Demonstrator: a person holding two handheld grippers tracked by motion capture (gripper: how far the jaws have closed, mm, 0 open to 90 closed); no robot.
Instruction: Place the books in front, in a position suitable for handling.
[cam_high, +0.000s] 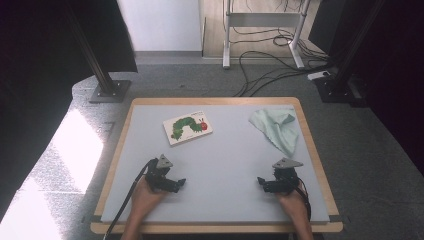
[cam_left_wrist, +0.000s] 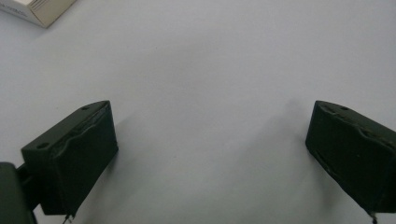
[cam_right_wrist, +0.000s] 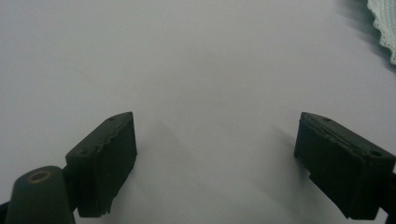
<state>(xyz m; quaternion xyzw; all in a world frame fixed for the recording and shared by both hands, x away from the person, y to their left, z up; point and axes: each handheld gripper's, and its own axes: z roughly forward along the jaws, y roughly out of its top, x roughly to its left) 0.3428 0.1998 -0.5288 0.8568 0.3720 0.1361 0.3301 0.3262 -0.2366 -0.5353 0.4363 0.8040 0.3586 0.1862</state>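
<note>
Both the left gripper (cam_high: 181, 183) and right gripper (cam_high: 261, 182) are resting wide apart, empty. The book (cam_high: 187, 127), lying beyond the left one, is probably stiff and light; pinch an edge.

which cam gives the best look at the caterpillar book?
High view: the whole book lies cover up on the table, caterpillar picture legible. The left gripper view catches just a pale corner at top left.
</note>
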